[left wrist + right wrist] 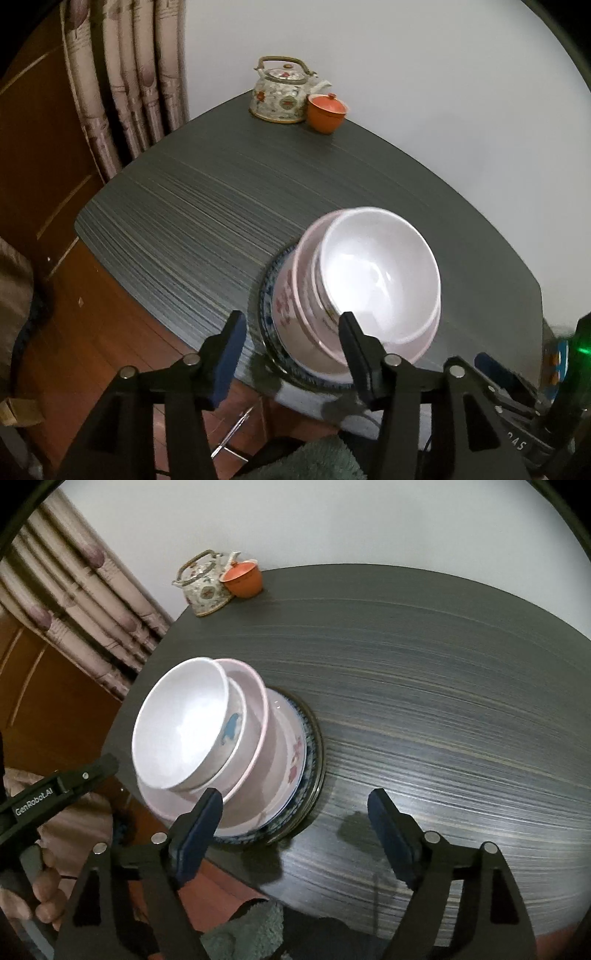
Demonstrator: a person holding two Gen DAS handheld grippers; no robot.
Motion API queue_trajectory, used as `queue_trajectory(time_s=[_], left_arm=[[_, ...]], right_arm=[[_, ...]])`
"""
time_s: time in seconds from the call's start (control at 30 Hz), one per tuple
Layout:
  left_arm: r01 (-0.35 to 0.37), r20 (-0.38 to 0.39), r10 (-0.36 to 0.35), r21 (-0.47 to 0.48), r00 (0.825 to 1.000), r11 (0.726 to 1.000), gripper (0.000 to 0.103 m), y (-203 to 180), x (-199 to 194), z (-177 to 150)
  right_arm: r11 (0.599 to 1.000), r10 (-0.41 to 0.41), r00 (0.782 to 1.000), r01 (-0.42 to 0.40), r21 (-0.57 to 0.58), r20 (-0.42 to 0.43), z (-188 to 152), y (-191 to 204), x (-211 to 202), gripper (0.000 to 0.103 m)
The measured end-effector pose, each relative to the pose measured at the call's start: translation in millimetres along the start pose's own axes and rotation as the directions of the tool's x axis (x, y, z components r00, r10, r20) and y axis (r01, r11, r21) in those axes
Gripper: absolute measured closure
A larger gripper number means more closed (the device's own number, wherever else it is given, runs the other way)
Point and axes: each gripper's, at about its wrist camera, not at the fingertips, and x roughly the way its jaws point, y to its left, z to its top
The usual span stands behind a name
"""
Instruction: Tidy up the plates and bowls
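Where the dark striped table (207, 206) meets its near edge, a stack of crockery sits, with a wall and a curtain (122, 74) behind the far side. The stack rests on a blue-patterned plate (314, 753) at the bottom, with a white plate (284, 775) bearing a pink flower lying on it. On that stands a pink-rimmed bowl (291, 310) with red flower marks on its outer wall, and nested inside it is a white bowl (181, 723) with a blue motif on its side. The two bowls sit off-centre, toward the table edge.

The left gripper (291, 354) has its jaws spread wide, one finger out over the floor beside the stack and the other in front of the bowls' near wall; whether it touches them I cannot tell. The right gripper (295, 830) is likewise spread apart, its left finger just in front of the white plate's rim and its right finger over bare table, pinching nothing.

At the far corner a flowered teapot (280, 96) stands with an orange lidded cup (327, 112) just beside it. A green cloth (247, 930) shows below the table edge.
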Motion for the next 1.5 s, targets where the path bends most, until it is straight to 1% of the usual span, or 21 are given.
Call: queue_trajectory(time_s=[0.03,0.1,0.27,0.33,0.5,0.57,0.77,0.97,1.5], left_arm=[[-0.004,0.005,0.004,0.01,1.0,1.0,0.048,-2.0,-1.5,-3.1],[-0.023,0.01,0.023,0.032,1.0,0.999,0.044,-6.3,-4.9,-10.1],[-0.061,0.028,0.059,0.074,0.998,0.995,0.043,-17.5,-7.7,-22.6],[-0.067,0.029,0.064,0.083,0.998,0.994,0.042,-21.0,-7.3,-25.3],[-0.085,0.045,0.081,0.103,0.996,0.991,0.04,-30.9,-8.3,-29.9],[-0.089,0.045,0.084,0.11,0.995,0.99,0.04,-34.2,-7.6,-30.9],[-0.108,0.051,0.101,0.137,0.994,0.985,0.04,-41.4,-7.8,-34.8],[-0.122,0.052,0.115,0.142,0.992,0.982,0.04,-44.4,-7.3,-35.6],[-0.125,0.043,0.12,0.142,0.992,0.982,0.04,-42.9,-5.0,-33.8]], right_arm=[[1.0,0.0,1.0,0.0,-0.01,0.004,-1.6,2.5,-0.5,0.021],[0.999,-0.003,1.0,0.004,-0.032,0.015,-7.7,6.9,-3.4,0.018],[0.996,-0.007,0.999,0.01,-0.091,0.032,-20.0,17.3,-6.8,0.01],[0.995,-0.01,0.999,0.014,-0.099,0.036,-22.9,18.3,-7.0,0.009],[0.992,-0.029,0.997,0.038,-0.122,0.076,-29.4,21.9,-14.3,0.005],[0.99,-0.032,0.995,0.044,-0.13,0.093,-30.2,23.9,-17.3,0.002],[0.988,-0.048,0.994,0.062,-0.141,0.102,-37.4,23.8,-20.2,0.001],[0.987,-0.038,0.996,0.05,-0.15,0.085,-40.3,24.2,-17.1,0.001],[0.985,-0.049,0.997,0.059,-0.161,0.064,-43.6,26.9,-11.5,0.001]])
